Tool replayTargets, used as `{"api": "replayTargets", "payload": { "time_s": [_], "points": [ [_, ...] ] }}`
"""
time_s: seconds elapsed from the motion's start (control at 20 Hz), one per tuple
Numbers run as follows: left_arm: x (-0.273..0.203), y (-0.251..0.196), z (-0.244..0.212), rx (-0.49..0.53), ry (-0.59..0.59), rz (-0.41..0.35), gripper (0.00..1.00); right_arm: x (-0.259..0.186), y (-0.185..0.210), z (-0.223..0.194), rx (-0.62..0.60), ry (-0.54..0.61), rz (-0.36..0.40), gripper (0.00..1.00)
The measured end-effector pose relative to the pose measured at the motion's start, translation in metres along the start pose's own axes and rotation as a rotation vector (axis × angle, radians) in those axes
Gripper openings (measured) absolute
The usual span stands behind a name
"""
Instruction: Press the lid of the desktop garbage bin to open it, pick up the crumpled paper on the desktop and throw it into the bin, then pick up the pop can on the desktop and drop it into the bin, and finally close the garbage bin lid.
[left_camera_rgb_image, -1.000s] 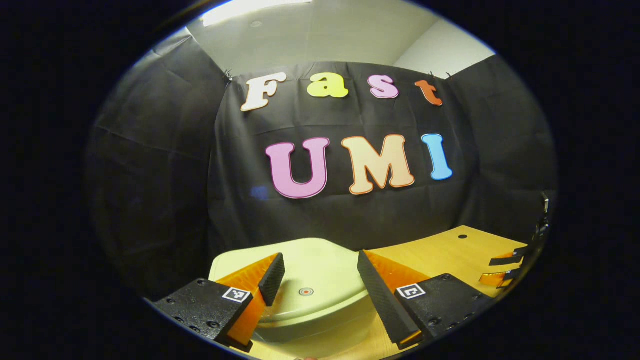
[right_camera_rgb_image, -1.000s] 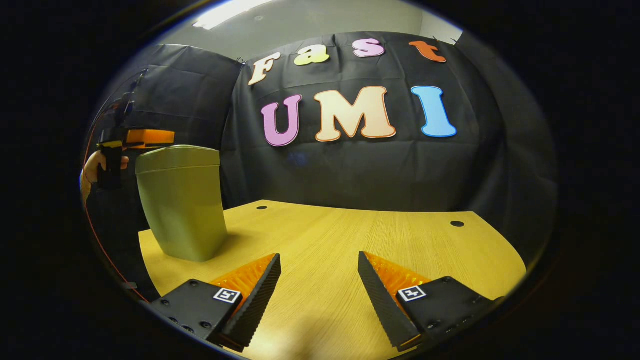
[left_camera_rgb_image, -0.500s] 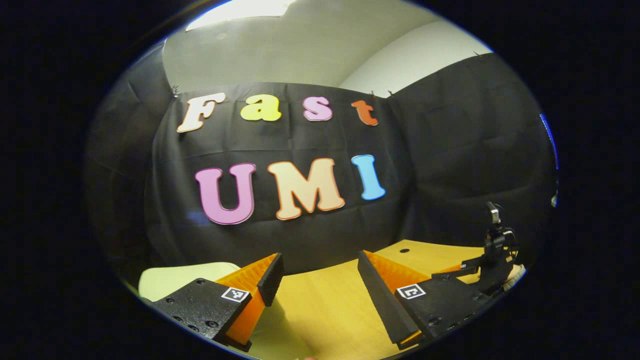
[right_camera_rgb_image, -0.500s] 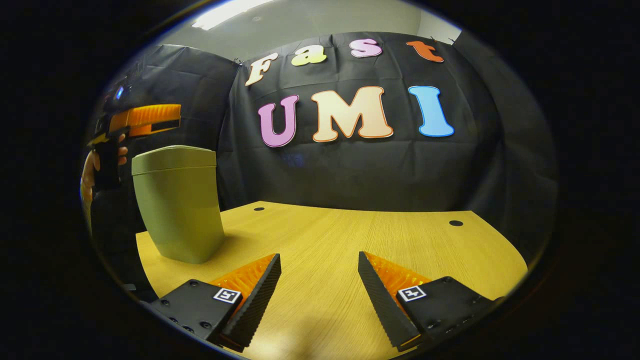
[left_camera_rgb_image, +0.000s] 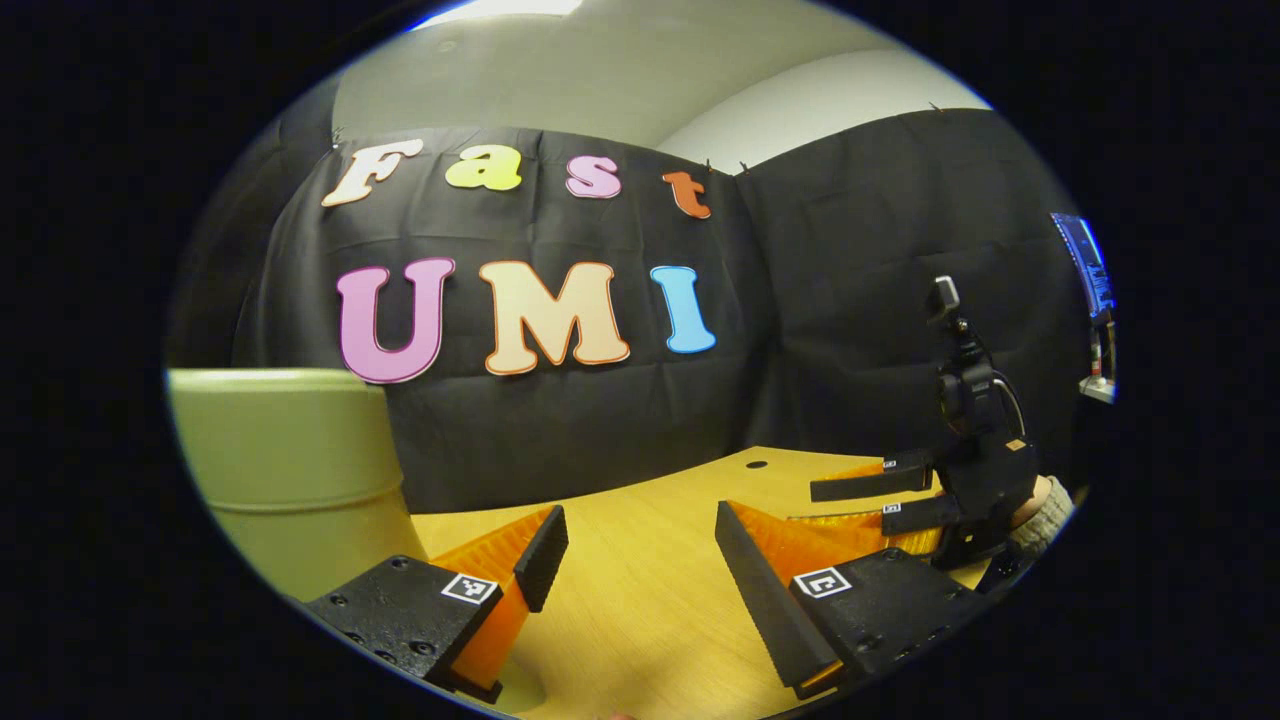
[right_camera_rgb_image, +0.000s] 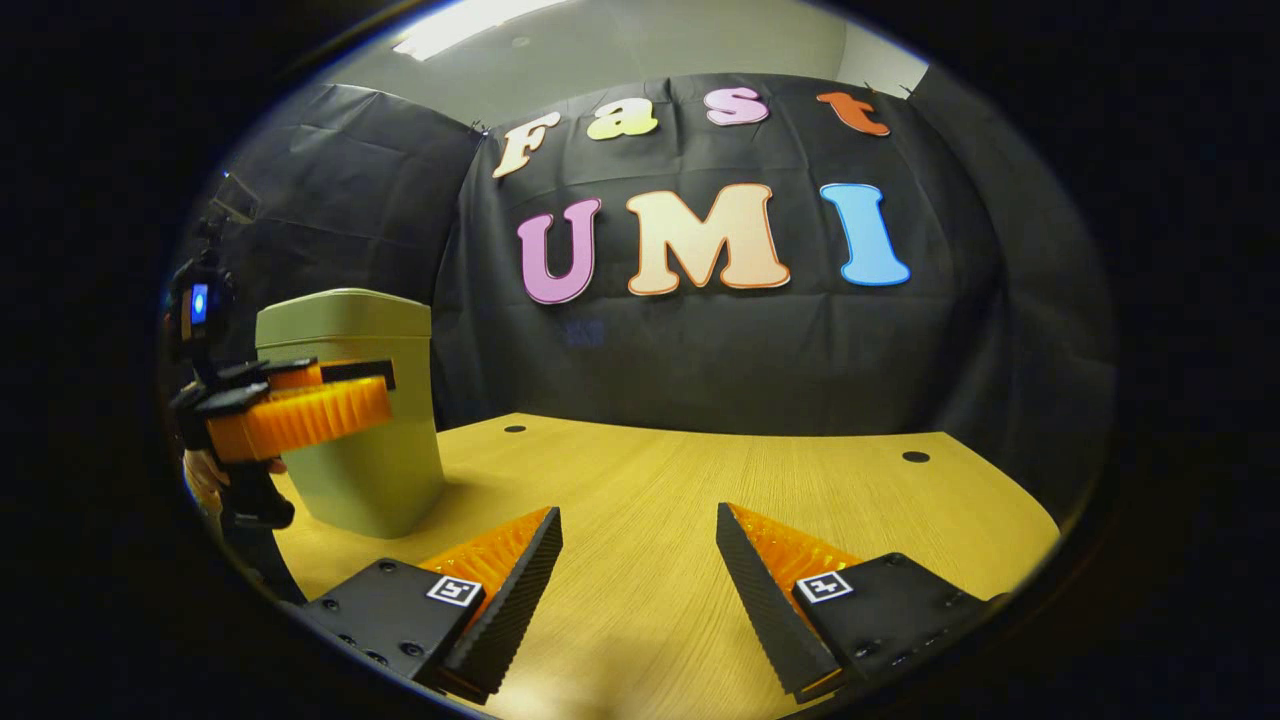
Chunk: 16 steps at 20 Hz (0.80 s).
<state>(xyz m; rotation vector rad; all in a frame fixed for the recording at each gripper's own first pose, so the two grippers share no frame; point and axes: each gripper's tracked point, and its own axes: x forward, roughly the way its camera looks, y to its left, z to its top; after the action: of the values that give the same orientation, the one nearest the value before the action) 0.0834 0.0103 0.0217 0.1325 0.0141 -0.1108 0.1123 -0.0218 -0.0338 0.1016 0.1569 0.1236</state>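
Here the desk (right_camera_rgb_image: 700, 500) stretches wide and bare under me, and the bin (right_camera_rgb_image: 350, 420) stands upright at its left end with its lid (right_camera_rgb_image: 345, 300) down. My left gripper (left_camera_rgb_image: 630, 560) hangs just beside the bin's right wall, jaws apart with nothing between them, and in the right gripper view I see it in front of the bin. My right gripper (right_camera_rgb_image: 640, 570) hovers low over the desk well to the right of the bin, jaws apart and holding nothing.
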Motion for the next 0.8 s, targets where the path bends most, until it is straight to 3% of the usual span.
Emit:
{"api": "replayTargets", "payload": {
  "time_s": [0.45, 0.8],
  "points": [
    [0.004, 0.0, -0.041, -0.098, 0.019, -0.041, 0.92, 0.006, -0.005, -0.005, -0.031, -0.014, -0.036, 0.98],
    [0.005, -0.001, -0.057, -0.094, 0.068, -0.041, 0.93, 0.01, 0.004, -0.008, -0.039, -0.007, -0.019, 0.98]
  ]
}}
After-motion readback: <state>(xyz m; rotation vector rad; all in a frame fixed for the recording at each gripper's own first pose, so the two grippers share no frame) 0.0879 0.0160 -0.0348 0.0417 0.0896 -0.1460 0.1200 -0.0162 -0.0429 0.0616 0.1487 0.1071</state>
